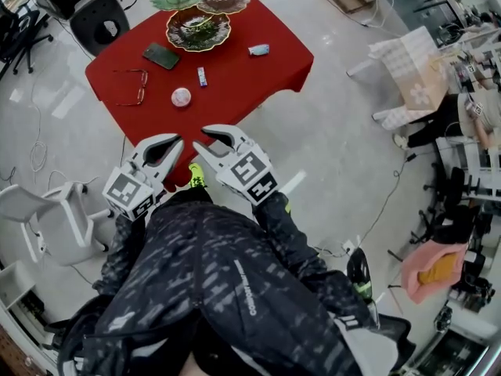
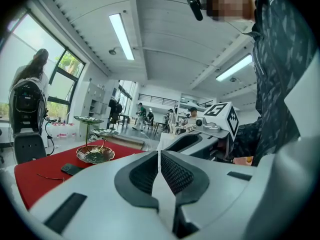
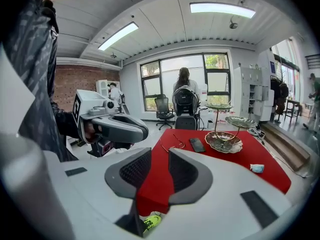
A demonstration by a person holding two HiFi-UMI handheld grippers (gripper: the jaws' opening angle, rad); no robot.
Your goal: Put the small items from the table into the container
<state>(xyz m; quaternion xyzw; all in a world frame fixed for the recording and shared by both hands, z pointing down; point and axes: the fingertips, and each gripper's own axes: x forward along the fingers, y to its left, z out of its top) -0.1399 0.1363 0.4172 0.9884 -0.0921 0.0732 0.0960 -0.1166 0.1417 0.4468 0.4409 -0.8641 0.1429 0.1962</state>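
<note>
A red-clothed table point(image 1: 250, 77) holds a dark phone point(image 1: 161, 55), glasses point(image 1: 131, 87), a white ball point(image 1: 181, 96), a small tube point(image 1: 202, 77) and a pale blue packet point(image 1: 259, 50). A tiered stand of leaf-shaped dishes point(image 1: 198, 28) sits at the far end. Both grippers hover side by side just off the table's near corner, apart from every item. My left gripper point(image 1: 178, 142) point(image 2: 159, 154) is shut with nothing in it. My right gripper point(image 1: 202, 138) point(image 3: 160, 156) is open, and only the red cloth shows through its gap. The right gripper view also shows the phone point(image 3: 197, 144) and the dishes point(image 3: 224, 142).
A black office chair point(image 1: 98, 18) stands beyond the table's far left. A white chair point(image 1: 63, 218) is on the floor to my left, with cables around it. People stand in the background, one by the window point(image 3: 183, 81).
</note>
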